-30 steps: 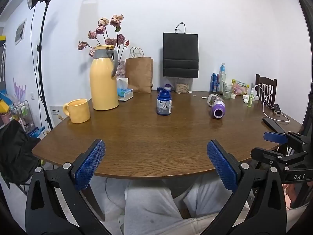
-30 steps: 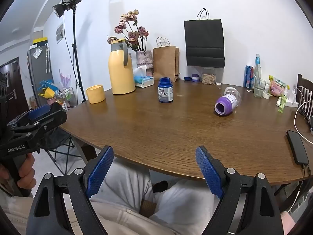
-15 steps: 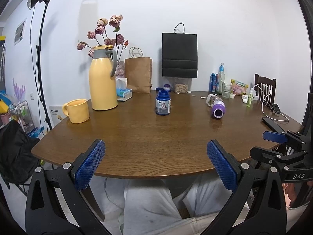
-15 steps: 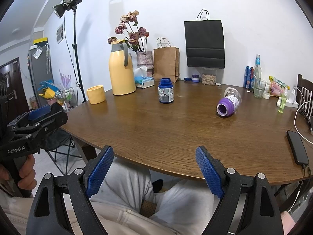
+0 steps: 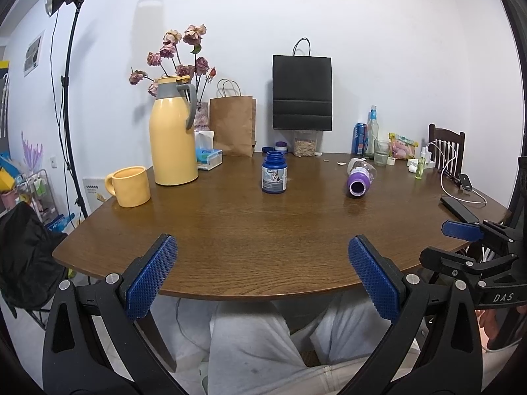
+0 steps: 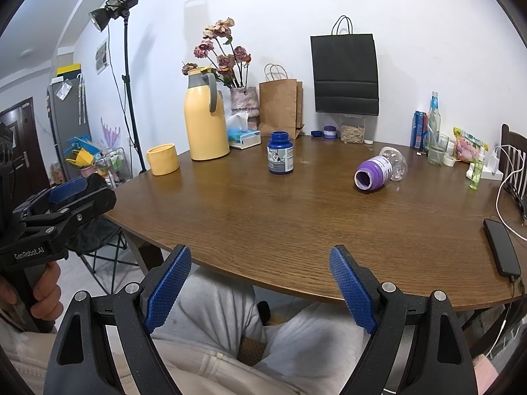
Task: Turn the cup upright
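The cup (image 6: 378, 170) is a clear bottle-like cup with a purple sleeve. It lies on its side on the brown table (image 6: 296, 223), mouth towards me, right of centre. It also shows in the left wrist view (image 5: 359, 181). My left gripper (image 5: 262, 273) is open and empty, held at the table's near edge. My right gripper (image 6: 260, 288) is open and empty, also at the near edge, well short of the cup. Each gripper shows at the edge of the other's view.
A blue jar (image 6: 280, 153) stands mid-table. A yellow mug (image 6: 162, 159) and a yellow thermos (image 6: 205, 115) stand at the left. Paper bags (image 6: 280, 108), bottles (image 6: 433, 121) and a glass (image 6: 438, 149) line the back. A phone (image 6: 502, 247) lies at the right edge.
Both views have shifted slightly, so the cup sits a little further off and to the right. Both grippers stay open and empty.
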The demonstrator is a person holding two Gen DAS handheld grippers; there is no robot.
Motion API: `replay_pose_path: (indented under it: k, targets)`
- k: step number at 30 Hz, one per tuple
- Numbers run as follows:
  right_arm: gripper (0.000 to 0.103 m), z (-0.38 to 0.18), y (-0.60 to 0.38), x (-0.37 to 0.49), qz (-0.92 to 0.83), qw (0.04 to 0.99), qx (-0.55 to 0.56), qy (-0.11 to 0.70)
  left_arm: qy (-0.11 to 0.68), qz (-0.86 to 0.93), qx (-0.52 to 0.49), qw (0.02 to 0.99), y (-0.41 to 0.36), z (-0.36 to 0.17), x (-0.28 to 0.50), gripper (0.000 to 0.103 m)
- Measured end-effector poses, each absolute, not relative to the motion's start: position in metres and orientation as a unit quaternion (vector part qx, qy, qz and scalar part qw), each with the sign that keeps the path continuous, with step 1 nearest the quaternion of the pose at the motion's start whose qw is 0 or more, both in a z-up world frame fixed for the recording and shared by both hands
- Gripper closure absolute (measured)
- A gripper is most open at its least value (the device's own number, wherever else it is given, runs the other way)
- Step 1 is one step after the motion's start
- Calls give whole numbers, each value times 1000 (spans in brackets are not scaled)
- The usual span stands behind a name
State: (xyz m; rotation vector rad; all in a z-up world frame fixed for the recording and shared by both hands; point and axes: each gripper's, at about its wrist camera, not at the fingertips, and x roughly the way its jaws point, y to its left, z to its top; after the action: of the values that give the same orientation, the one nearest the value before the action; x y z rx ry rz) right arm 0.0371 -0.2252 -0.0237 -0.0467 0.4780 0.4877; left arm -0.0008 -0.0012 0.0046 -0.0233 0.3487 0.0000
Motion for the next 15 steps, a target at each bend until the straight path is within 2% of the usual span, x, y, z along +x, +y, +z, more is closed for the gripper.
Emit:
replay_pose_path:
  k: [15]
  targets:
    - [13,-23,-226,35,237,944,-25,227,170,1,-10,985,-2,5,-1,0]
